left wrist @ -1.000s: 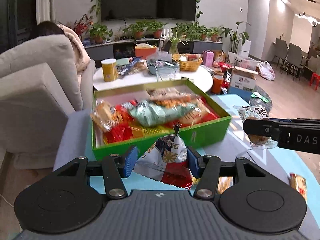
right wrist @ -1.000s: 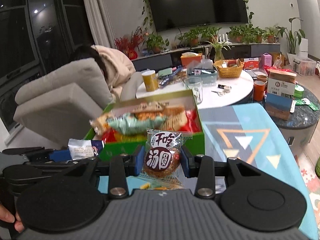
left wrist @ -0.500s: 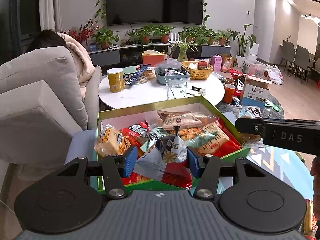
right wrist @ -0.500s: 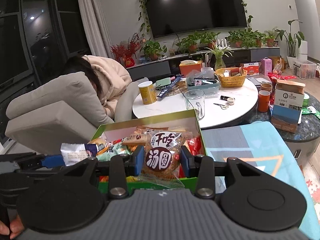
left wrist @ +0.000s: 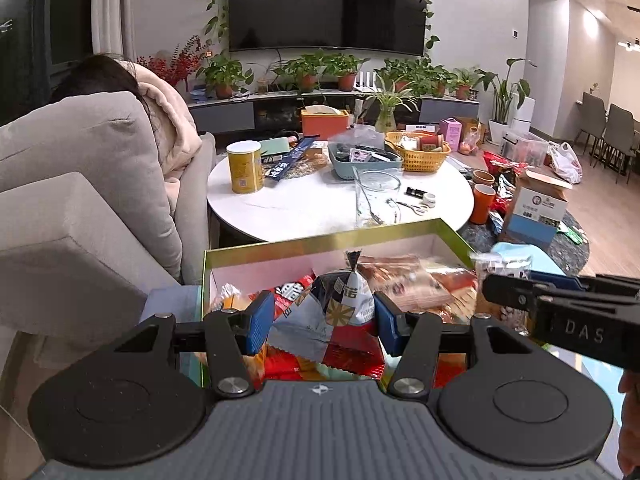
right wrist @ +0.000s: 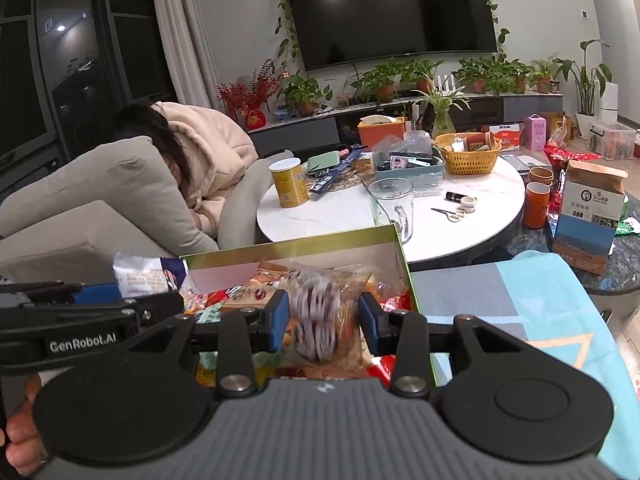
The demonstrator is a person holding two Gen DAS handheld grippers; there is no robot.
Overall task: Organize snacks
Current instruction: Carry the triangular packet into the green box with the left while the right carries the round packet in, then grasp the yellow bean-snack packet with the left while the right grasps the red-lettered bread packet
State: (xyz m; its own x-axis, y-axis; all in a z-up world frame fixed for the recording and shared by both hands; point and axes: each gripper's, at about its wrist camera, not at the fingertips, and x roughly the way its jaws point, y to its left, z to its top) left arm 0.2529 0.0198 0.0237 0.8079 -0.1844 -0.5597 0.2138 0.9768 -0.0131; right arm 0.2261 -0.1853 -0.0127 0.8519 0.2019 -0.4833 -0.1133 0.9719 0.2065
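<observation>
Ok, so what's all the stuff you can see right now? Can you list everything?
snack box: one, green, white inside, in front, full of packets
blue-and-white snack packet: one, in left tongs
round cake packet: one, clear, blurred, in right tongs
tin: one, yellow, round white table
glass mug: one, clear, table
basket: one, yellow, table
scissors: one, table
person: one, beige coat, on sofa
left tongs: blue pads, over box
right tongs: blue pads, over box

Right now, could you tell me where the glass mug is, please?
The glass mug stands on the white round table, just behind the green box, right of the yellow can.
</observation>
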